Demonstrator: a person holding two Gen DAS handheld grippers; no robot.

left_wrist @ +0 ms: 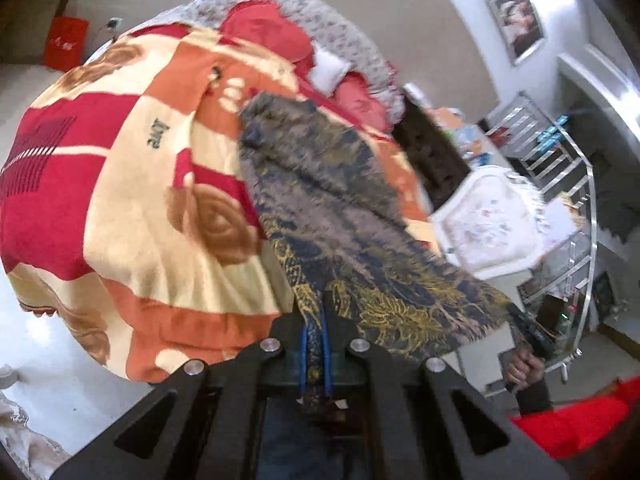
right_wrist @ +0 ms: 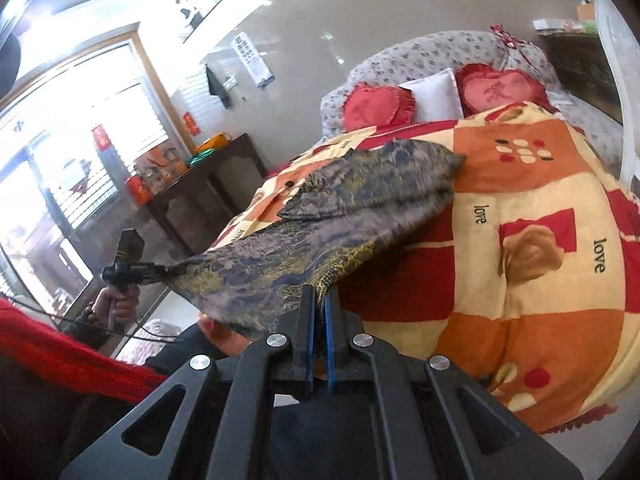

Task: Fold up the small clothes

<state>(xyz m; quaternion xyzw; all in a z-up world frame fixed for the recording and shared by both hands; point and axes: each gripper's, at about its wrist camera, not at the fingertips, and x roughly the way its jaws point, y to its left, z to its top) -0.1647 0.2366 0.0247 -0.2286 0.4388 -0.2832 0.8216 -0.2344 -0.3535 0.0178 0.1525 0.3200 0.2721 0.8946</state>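
A small patterned garment in grey, navy and gold stretches from the near edge of a bed up over its blanket. My left gripper is shut on one near corner of it. My right gripper is shut on the other near corner of the garment. Both hold the near hem lifted off the bed while the far end rests on the blanket. The right gripper also shows at the garment's corner in the left wrist view, and the left gripper in the right wrist view.
The bed is covered by a red, orange and cream blanket with red heart pillows and a white pillow at its head. A dark wooden side table stands beside the bed. A white chair and a metal rack stand nearby.
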